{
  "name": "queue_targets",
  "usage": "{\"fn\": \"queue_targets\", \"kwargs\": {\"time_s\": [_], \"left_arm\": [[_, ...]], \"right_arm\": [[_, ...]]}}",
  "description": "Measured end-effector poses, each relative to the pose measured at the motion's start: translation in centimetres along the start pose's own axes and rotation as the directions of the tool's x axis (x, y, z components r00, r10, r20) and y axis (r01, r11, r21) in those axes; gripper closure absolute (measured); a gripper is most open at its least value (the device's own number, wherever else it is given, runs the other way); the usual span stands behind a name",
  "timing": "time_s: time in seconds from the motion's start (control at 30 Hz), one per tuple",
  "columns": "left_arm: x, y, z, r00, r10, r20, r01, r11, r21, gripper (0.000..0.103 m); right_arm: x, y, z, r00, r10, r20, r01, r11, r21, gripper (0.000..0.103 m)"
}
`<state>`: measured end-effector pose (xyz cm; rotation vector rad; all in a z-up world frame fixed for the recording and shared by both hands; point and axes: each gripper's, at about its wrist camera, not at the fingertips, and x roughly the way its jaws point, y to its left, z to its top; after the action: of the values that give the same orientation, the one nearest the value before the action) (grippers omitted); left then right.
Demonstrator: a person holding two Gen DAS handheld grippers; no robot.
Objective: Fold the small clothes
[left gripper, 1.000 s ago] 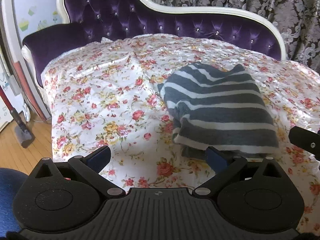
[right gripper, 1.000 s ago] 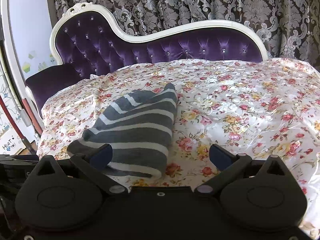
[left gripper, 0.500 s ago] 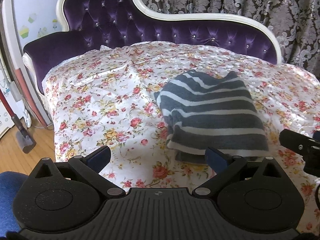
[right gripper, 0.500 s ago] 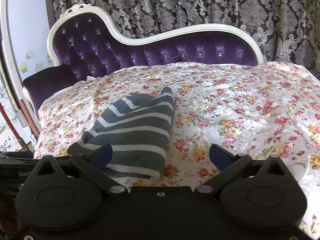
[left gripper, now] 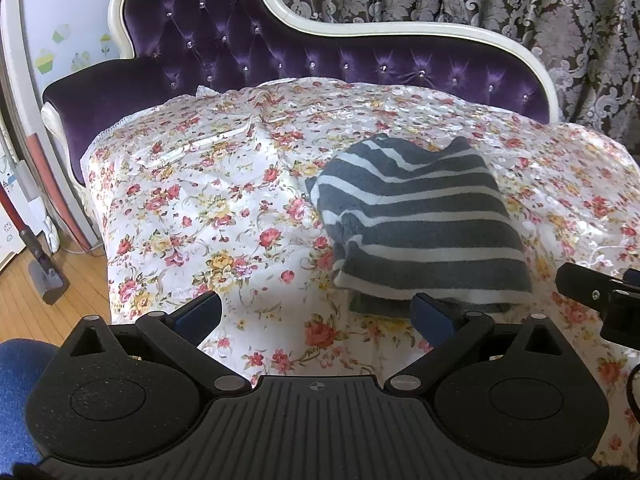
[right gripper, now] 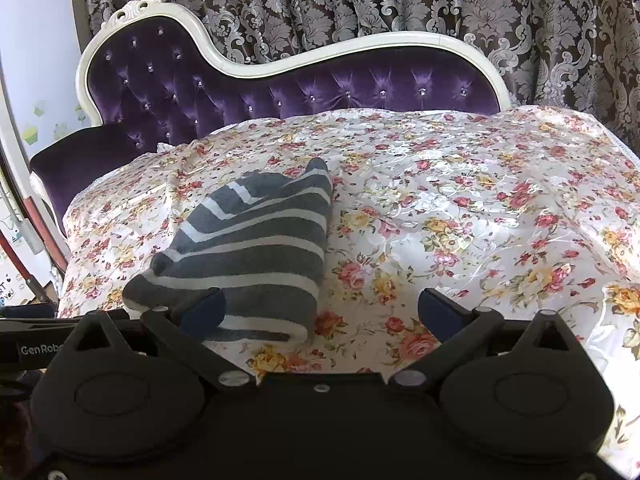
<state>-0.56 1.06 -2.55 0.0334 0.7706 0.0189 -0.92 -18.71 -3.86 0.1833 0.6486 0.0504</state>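
On the flowered bedspread [left gripper: 208,200] a folded striped garment [left gripper: 420,224] is lying, gray with pale bands, well short of the purple headboard [left gripper: 360,64]. Both grippers are hovering near its front edge, touching nothing. The left gripper [left gripper: 316,316] is standing wide and holding nothing, the garment sitting to its right. The right gripper [right gripper: 320,312] is gaping wide too, the garment sitting to its left. Only the left view is showing the wooden floor [left gripper: 32,300], a vacuum head [left gripper: 46,284] and the right gripper's tip [left gripper: 600,292]. Only the right view is showing the bedspread's far right side, with patterned curtains [right gripper: 400,0] filling its background.
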Motion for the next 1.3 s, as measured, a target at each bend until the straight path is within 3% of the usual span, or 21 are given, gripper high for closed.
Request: {"fn": "queue_targets", "kwargs": {"time_s": [1.3], "left_arm": [[0.09,0.11,0.12,1.000,0.001,-0.016,-0.001,1.000,0.003,0.001]], "right_arm": [[0.45,0.23,-0.37,0.999,0.023,-0.047,-0.022,1.000,0.017,0.001]]}}
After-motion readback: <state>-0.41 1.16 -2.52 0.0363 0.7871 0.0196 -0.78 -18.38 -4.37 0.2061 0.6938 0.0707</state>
